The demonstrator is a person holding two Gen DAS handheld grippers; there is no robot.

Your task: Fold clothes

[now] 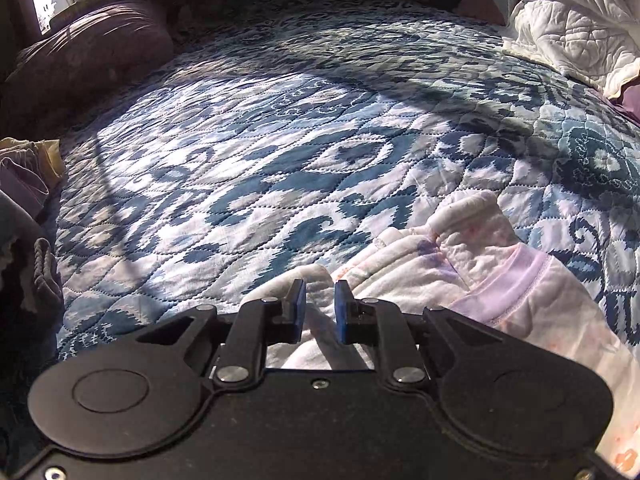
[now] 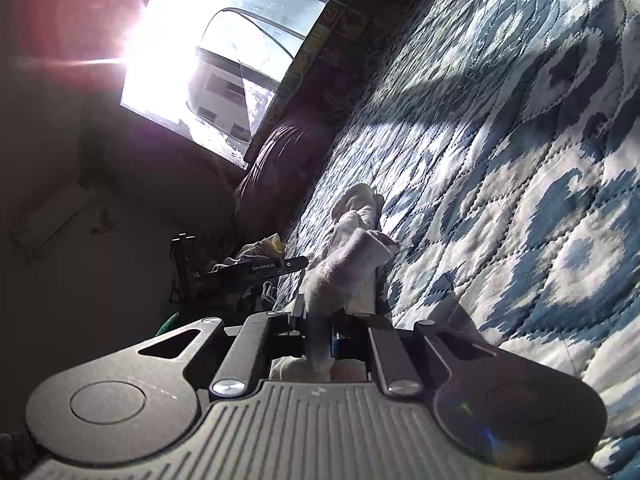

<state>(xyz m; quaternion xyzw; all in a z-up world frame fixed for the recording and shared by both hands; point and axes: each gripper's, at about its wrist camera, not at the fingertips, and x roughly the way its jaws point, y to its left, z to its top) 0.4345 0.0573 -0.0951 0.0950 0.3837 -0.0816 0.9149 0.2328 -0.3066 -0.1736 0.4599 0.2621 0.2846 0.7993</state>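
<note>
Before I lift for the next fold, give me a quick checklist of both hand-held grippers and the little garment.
1. Right hand-held gripper shut on the white garment: ok, fabric is pinched between its jaws.
2. Left hand-held gripper gripping: not ok, jaws stand apart with cloth only lying between them.
3. Garment flat: not ok, it is bunched and partly lifted off the blue quilt.
4. Clear quilt ahead for laying it down: ok.
5. Clothes pile at the left edge apart from the garment: ok.
6. Which part of the garment the right one holds: cannot tell.
</note>
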